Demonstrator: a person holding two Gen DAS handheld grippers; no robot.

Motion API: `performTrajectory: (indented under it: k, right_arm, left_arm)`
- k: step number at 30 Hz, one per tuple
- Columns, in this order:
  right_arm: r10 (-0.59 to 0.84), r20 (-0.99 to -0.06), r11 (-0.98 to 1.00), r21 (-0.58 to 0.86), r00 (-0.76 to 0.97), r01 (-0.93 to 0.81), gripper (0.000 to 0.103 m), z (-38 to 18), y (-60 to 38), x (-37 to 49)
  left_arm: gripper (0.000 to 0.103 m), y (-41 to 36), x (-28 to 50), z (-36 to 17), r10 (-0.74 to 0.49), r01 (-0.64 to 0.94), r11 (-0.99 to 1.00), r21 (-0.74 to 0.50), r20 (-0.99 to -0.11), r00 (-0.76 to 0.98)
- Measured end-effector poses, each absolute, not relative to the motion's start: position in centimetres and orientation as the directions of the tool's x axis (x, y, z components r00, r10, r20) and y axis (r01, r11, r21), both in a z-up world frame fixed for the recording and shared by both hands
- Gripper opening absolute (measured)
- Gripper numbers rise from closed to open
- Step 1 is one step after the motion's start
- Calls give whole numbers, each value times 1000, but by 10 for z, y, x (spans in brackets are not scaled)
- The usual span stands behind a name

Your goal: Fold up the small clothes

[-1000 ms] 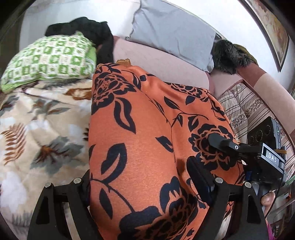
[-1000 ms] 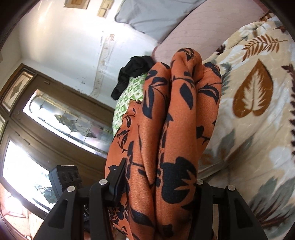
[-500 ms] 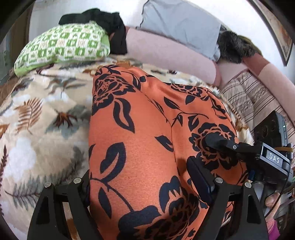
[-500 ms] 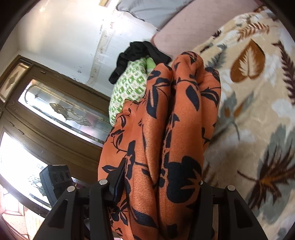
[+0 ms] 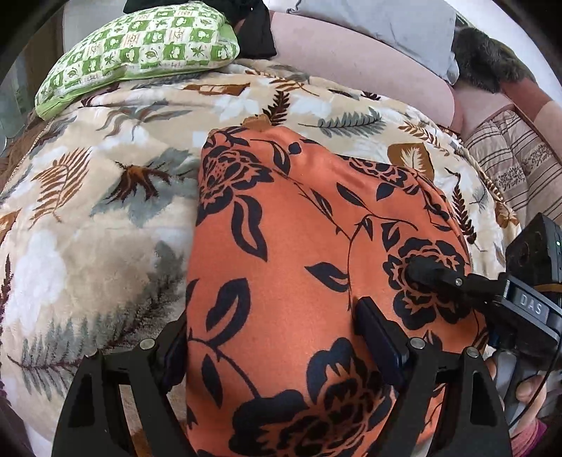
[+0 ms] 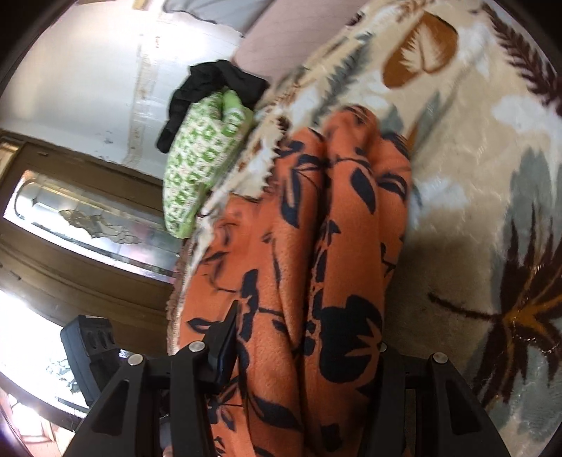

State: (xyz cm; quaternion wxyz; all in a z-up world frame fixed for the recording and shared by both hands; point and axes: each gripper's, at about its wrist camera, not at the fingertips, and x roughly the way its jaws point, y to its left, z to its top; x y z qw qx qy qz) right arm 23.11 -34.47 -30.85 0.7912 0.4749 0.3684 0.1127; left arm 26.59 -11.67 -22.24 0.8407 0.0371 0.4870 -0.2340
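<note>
Lowered since a second ago, the orange floral garment (image 5: 298,281) nears the leaf-print blanket (image 5: 87,228); my left tool (image 5: 281,348) and right tool (image 6: 305,355) both grip it, ready to lay flat.

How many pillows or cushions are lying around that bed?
2: a green checked pillow at the far left with black cloth on it, and a grey cushion propped against the back. Others may be hidden.
</note>
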Motion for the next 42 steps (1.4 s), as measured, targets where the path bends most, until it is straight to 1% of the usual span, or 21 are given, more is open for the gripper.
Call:
performTrajectory:
  k: [5,10,12,14,16,22,26,29,31,33,35,38,40,41,42]
  right_arm:
    - [536,-530,532,817,658,224,54,-324,-351,246]
    - [537,-545,534,811,644,240,55,-323,-351,244]
    - [535,-561,536,803,632,260,60,-320,-352,245]
    - [508,-589,556,781,628,284,66,-313,-352,243]
    - [477,-613,578,758,630,302,66,-307,-356,238]
    - [376,-639,629,708,670,322,66,-281,-370,220]
    - [348,-618,635,709,704,308,66,-265,-374,208]
    - [354,-585,659,710,730,250,66,-251,-365,196]
    - [363,-564,679,705,742,205,64,-242,-354,189]
    - [382,-537,694,704,752,150,52,-234,-344,177]
    - [412,-529,694,710,742,121,51,-232,-335,169]
    - [470,-545,677,727,694,112,50,-243,-320,161]
    - [466,-593,694,706,656,145,46,-258,-311,159]
    - [462,-623,700,693,631,172,35,-267,-309,161]
    - [460,-645,699,687,610,200,31,-276,-309,163]
  left_arm:
    - [88,-121,265,-228,-324,441,890,-119,-844,427]
    - [88,-120,261,-226,-319,441,891,-110,-842,434]
    - [88,-119,259,-226,-316,443,891,-103,-841,439]
    - [88,-118,258,-226,-316,443,891,-103,-841,439]
    - [88,-116,257,-226,-315,442,891,-103,-841,439]
    - [88,-115,252,-223,-306,446,891,-86,-840,447]
    - [88,-111,247,-220,-295,440,895,-74,-838,458]
    - [88,-105,237,-218,-287,430,901,-64,-831,476]
    - [88,-100,230,-216,-282,425,903,-56,-826,488]
    - [88,-95,222,-214,-277,419,907,-51,-821,500]
    - [88,-88,215,-214,-275,412,910,-53,-820,503]
    - [88,-79,205,-217,-271,403,913,-56,-822,501]
    - [88,-76,203,-224,-264,401,914,-54,-832,487]
    - [88,-74,205,-230,-260,397,916,-61,-844,470]
    - [88,-71,208,-235,-267,391,917,-82,-854,447]
